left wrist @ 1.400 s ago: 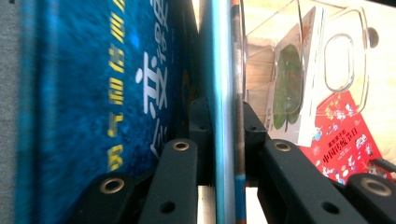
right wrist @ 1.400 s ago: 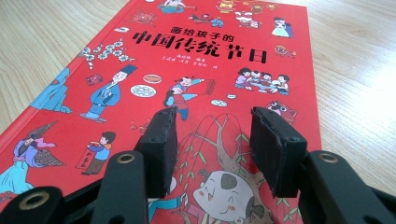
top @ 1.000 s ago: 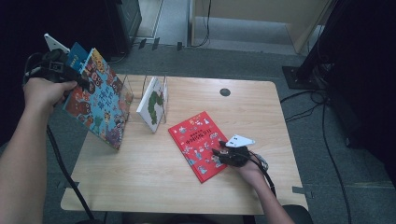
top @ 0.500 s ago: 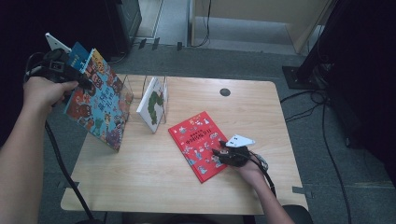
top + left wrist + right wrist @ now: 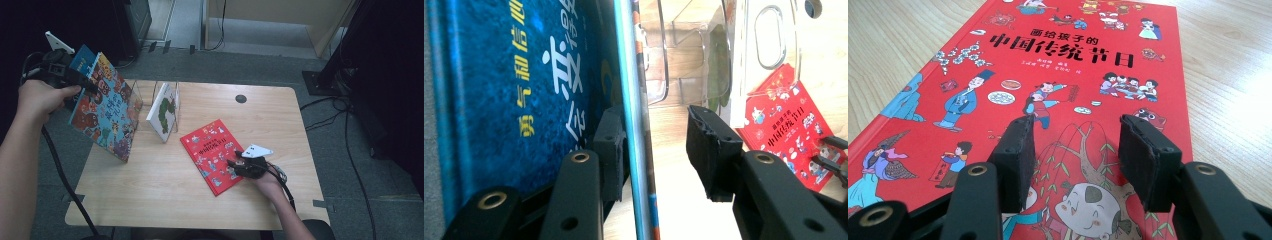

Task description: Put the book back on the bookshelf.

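Up at the table's left edge, the left gripper (image 5: 82, 82) has just been opening its jaws around the top edge of the blue picture book (image 5: 106, 112). In the left gripper view one pad (image 5: 611, 150) lies against the blue back cover (image 5: 524, 90), while the other stands clear of the front, so the book is between the jaws but no longer pinched. It stands on its lower edge, leaning, with its long axis running up toward the hand and its illustrated cover facing the clear book stand (image 5: 150, 97).

The right gripper (image 5: 235, 162) hovers just over the red book (image 5: 214, 152), its jaws parted and holding nothing. That book lies flat, cover up, with its long axis diagonal across the wooden table (image 5: 280, 120).
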`<action>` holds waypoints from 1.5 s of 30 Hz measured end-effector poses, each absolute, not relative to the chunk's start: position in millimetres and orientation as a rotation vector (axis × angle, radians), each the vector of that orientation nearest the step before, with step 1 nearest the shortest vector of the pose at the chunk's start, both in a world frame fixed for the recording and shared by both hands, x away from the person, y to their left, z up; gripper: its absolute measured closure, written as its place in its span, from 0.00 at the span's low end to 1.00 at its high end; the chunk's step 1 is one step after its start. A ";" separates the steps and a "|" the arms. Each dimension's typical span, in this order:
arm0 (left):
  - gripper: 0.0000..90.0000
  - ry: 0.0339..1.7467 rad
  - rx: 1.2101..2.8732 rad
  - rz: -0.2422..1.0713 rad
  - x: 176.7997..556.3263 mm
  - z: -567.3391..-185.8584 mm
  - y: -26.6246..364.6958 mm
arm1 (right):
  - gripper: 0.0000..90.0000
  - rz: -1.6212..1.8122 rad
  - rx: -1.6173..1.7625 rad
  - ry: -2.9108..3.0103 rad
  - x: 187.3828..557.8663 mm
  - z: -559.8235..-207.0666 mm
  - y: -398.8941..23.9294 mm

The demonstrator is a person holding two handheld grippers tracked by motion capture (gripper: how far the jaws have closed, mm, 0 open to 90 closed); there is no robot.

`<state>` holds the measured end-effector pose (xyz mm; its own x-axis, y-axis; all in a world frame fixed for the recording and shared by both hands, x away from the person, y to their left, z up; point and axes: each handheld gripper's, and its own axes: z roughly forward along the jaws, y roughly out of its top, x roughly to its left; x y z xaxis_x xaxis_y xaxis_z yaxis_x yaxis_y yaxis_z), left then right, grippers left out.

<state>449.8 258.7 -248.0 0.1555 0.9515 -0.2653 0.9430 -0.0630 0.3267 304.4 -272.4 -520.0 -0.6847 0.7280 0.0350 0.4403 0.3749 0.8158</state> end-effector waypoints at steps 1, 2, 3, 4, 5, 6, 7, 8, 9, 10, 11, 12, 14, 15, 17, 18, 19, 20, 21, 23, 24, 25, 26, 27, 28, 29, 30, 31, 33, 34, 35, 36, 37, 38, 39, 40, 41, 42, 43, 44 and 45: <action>0.67 1.801 2.018 0.029 448.9 -246.0 259.8 | 0.54 1.217 1.022 2.310 304.4 -520.0 -272.4; 0.67 1.801 2.011 0.030 448.0 -244.5 260.8 | 0.54 1.217 1.021 2.311 304.4 -520.0 -272.3; 0.67 1.804 2.003 0.034 446.4 -241.2 263.4 | 0.54 1.217 1.021 2.311 304.4 -519.9 -272.3; 0.67 1.807 1.997 0.040 445.2 -239.4 264.8 | 0.54 1.216 1.021 2.312 304.3 -519.9 -272.3; 0.67 1.810 1.995 0.047 443.5 -236.8 266.8 | 0.54 1.216 1.021 2.312 304.3 -519.8 -272.3; 0.66 1.808 1.989 0.054 441.4 -234.2 268.9 | 0.54 1.216 1.021 2.313 304.3 -519.8 -272.3; 0.66 1.796 1.975 0.063 438.3 -230.0 271.8 | 0.54 1.215 1.021 2.313 304.4 -519.7 -272.3; 0.68 1.774 1.954 0.051 436.1 -226.9 274.1 | 0.54 1.215 1.024 2.313 304.4 -519.7 -272.3; 0.68 1.751 1.922 0.036 433.2 -222.5 276.8 | 0.54 1.215 1.024 2.315 304.4 -519.6 -272.4; 0.68 1.740 1.898 0.033 430.5 -219.2 278.2 | 0.54 1.216 1.025 2.314 304.5 -519.6 -272.4; 0.68 1.732 1.893 0.032 428.3 -217.4 278.2 | 0.54 1.218 1.029 2.313 304.5 -519.6 -272.4; 0.67 1.726 1.907 0.037 426.5 -216.8 276.4 | 0.54 1.218 1.027 2.312 304.7 -519.6 -272.5; 0.67 1.706 1.944 0.060 423.2 -218.2 270.5 | 0.54 1.217 1.030 2.311 304.7 -519.4 -272.3; 0.67 1.693 1.946 0.052 422.0 -220.4 267.4 | 0.54 1.218 1.031 2.312 304.8 -519.4 -272.4; 0.65 1.674 1.958 0.038 420.5 -227.0 260.4 | 0.54 1.222 1.039 2.314 305.2 -519.2 -272.8; 0.63 1.670 1.974 0.047 420.0 -231.1 256.4 | 0.54 1.223 1.043 2.315 305.2 -518.9 -272.9; 0.62 1.668 1.986 0.044 419.5 -235.1 252.8 | 0.54 1.222 1.045 2.318 305.3 -518.6 -273.1; 0.62 1.652 1.988 0.035 418.6 -239.8 249.0 | 0.54 1.223 1.049 2.319 305.2 -518.4 -273.1; 0.62 1.643 1.985 0.028 418.0 -242.6 246.9 | 0.55 1.223 1.053 2.319 305.4 -518.2 -273.3; 0.62 1.622 1.996 0.018 416.7 -250.2 239.7 | 0.56 1.222 1.056 2.322 305.6 -517.8 -273.7; 0.61 1.615 2.001 0.015 416.2 -252.6 237.3 | 0.56 1.222 1.059 2.320 305.8 -517.7 -273.9; 0.61 1.605 2.001 0.011 415.5 -255.7 234.1 | 0.56 1.222 1.059 2.322 305.9 -517.6 -274.0; 0.61 1.598 2.005 0.004 414.8 -258.8 230.8 | 0.56 1.221 1.061 2.323 305.9 -517.3 -274.2; 0.61 1.587 2.009 0.004 413.8 -261.9 227.1 | 0.57 1.219 1.061 2.325 306.0 -517.1 -274.4; 0.61 1.576 2.014 -0.006 412.9 -265.1 223.6 | 0.57 1.218 1.066 2.328 306.0 -516.7 -274.6; 0.61 1.569 2.018 -0.010 411.4 -269.2 219.1 | 0.57 1.214 1.068 2.331 306.1 -516.4 -275.2; 0.61 1.561 2.025 -0.009 410.6 -271.8 216.6 | 0.58 1.210 1.072 2.331 306.2 -516.1 -275.6; 0.61 1.558 2.024 -0.014 409.3 -275.4 213.1 | 0.58 1.208 1.068 2.328 306.6 -516.0 -276.1; 0.61 1.542 2.025 -0.027 406.6 -282.9 207.1 | 0.59 1.211 1.075 2.324 306.7 -515.5 -277.1; 0.61 1.533 2.030 -0.028 405.4 -286.9 204.2 | 0.59 1.206 1.072 2.323 306.9 -515.2 -277.9; 0.60 1.527 2.037 -0.034 404.6 -291.0 201.5 | 0.59 1.206 1.074 2.323 306.8 -515.0 -278.3; 0.60 1.525 2.043 -0.041 404.0 -295.1 198.9 | 0.59 1.203 1.073 2.325 306.7 -514.9 -278.9; 0.59 1.522 2.047 -0.044 403.5 -298.8 197.1 | 0.59 1.204 1.076 2.325 306.5 -514.9 -279.1; 0.59 1.519 2.046 -0.051 402.8 -302.2 195.7 | 0.59 1.205 1.077 2.325 306.4 -514.9 -279.3; 0.59 1.515 2.038 -0.059 401.9 -305.4 194.1 | 0.59 1.207 1.079 2.326 306.3 -514.7 -279.7; 0.59 1.514 2.039 -0.064 401.0 -308.3 192.4 | 0.59 1.212 1.082 2.321 306.2 -514.6 -280.0; 0.59 1.508 2.044 -0.065 400.1 -311.0 190.9 | 0.59 1.211 1.082 2.322 306.1 -514.3 -280.4; 0.59 1.502 2.046 -0.076 399.0 -314.6 189.1 | 0.59 1.208 1.076 2.319 306.3 -514.2 -281.0; 0.59 1.502 2.046 -0.078 398.1 -316.5 187.8 | 0.60 1.205 1.077 2.318 306.3 -514.0 -281.7; 0.59 1.502 2.047 -0.074 397.0 -319.3 186.2 | 0.60 1.206 1.086 2.316 305.9 -513.8 -281.8; 0.59 1.498 2.050 -0.082 396.3 -322.6 184.9 | 0.61 1.210 1.092 2.313 305.8 -513.4 -282.3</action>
